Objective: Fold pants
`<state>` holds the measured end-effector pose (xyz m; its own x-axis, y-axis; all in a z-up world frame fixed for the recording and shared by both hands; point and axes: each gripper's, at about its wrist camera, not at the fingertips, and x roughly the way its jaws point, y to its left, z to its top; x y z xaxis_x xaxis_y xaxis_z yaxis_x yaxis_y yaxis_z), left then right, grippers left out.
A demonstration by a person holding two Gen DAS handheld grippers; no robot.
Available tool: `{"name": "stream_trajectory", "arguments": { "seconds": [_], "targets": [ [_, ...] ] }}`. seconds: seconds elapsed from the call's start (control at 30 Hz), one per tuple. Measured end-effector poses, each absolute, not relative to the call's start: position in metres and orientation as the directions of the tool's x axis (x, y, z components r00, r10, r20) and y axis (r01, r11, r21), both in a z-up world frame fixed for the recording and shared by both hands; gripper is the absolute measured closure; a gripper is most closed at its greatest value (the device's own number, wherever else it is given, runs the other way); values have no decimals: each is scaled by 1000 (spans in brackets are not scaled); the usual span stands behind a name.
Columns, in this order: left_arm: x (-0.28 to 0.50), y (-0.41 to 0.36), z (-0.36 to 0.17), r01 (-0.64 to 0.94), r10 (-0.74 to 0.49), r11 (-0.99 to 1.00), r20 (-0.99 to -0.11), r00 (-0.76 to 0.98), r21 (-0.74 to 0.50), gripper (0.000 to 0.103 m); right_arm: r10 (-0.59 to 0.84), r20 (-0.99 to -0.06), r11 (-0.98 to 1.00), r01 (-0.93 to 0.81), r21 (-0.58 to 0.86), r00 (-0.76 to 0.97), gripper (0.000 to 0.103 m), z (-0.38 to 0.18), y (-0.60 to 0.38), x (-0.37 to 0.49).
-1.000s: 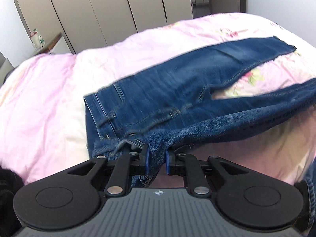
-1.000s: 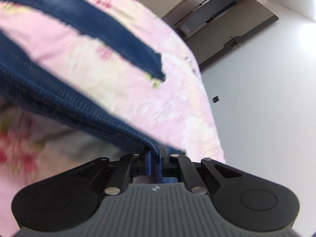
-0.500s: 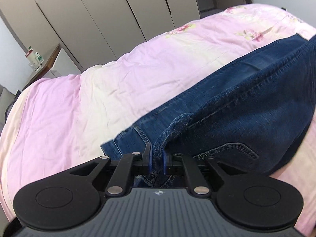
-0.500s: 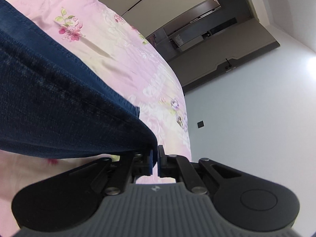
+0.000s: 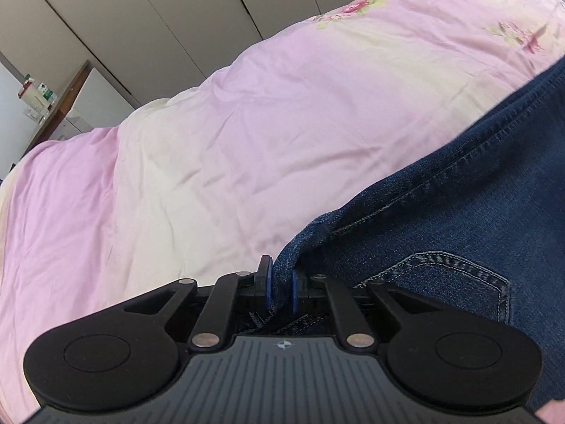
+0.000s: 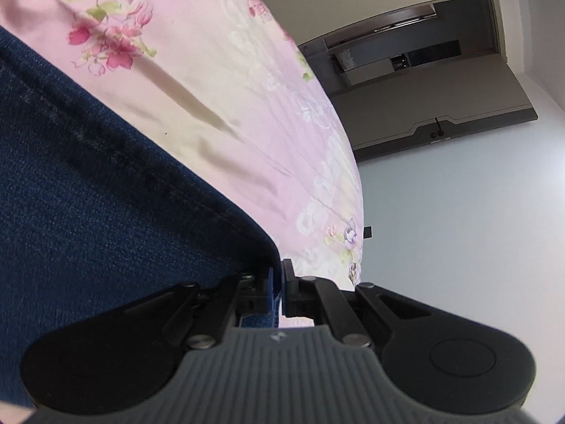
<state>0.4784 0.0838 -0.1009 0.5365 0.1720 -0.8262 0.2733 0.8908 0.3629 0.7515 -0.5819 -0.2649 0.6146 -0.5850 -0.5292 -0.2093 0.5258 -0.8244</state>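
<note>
Dark blue jeans (image 5: 459, 219) lie on a pink floral bed cover (image 5: 212, 141). My left gripper (image 5: 280, 284) is shut on a bunched fold of the jeans near a back pocket (image 5: 455, 279). The denim spreads to the right of it. In the right wrist view the jeans (image 6: 88, 194) fill the left side. My right gripper (image 6: 277, 282) is shut on their corner edge, low over the bed cover (image 6: 219, 81). The rest of the pants is out of view.
Beige wardrobe doors (image 5: 159, 10) stand behind the bed. A side table with small bottles (image 5: 39, 95) is at the far left. The bed's edge (image 6: 353, 183), a grey wall (image 6: 459, 212) and an open doorway (image 6: 406, 60) show in the right wrist view.
Both grippers carried the held denim across the bed. The spread-out legs seen a second ago are now doubled over. Both views have closed in on the denim and cover.
</note>
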Motion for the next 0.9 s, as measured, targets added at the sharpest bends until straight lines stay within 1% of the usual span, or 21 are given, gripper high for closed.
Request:
{"name": "stream_trajectory", "arguments": {
  "seconds": [0.13, 0.17, 0.2, 0.23, 0.27, 0.33, 0.37, 0.4, 0.43, 0.5, 0.6, 0.7, 0.77, 0.9],
  "targets": [
    [491, 92, -123, 265, 168, 903, -845, 508, 339, 90, -604, -527, 508, -220, -833, 598, 103, -284, -578, 765],
    [494, 94, -129, 260, 166, 907, -850, 501, 330, 87, -608, -525, 506, -218, -834, 596, 103, -287, -577, 767],
    [494, 96, -133, 250, 172, 910, -849, 499, 331, 78, -613, -522, 503, -217, -837, 593, 103, -290, -575, 769],
    [496, 97, -136, 241, 178, 912, -849, 498, 333, 76, -620, -515, 498, -210, -841, 593, 103, -293, -574, 768],
    [496, 98, -138, 237, 180, 912, -848, 499, 333, 71, -625, -508, 493, -205, -845, 592, 99, -295, -572, 769],
    [495, 99, -135, 216, 196, 913, -837, 511, 346, 52, -634, -504, 499, -188, -846, 586, 73, -296, -571, 767],
    [491, 101, -131, 195, 205, 915, -822, 532, 354, 34, -637, -502, 504, -176, -845, 586, 49, -294, -570, 766],
    [487, 105, -124, 172, 205, 919, -805, 557, 354, 23, -632, -502, 514, -166, -842, 591, 40, -291, -570, 763],
    [485, 108, -116, 153, 202, 925, -792, 576, 347, 19, -621, -502, 524, -158, -837, 601, 39, -287, -569, 760],
    [481, 120, -99, 111, 194, 943, -788, 584, 314, 18, -628, -491, 528, -134, -839, 604, 34, -278, -568, 753],
    [455, 135, -72, 57, 170, 966, -786, 595, 252, 18, -598, -488, 568, -93, -818, 635, 31, -256, -563, 733],
    [415, 156, -52, -25, 131, 989, -791, 597, 146, 18, -522, -532, 666, -72, -743, 666, 31, -233, -550, 703],
    [385, 176, -44, -98, 104, 994, -796, 597, 56, 18, -448, -583, 742, -83, -666, 678, 30, -223, -538, 676],
    [316, 207, -53, -239, 73, 967, -802, 593, -89, 18, -310, -666, 831, -148, -537, 679, 29, -225, -506, 620]
  ]
}}
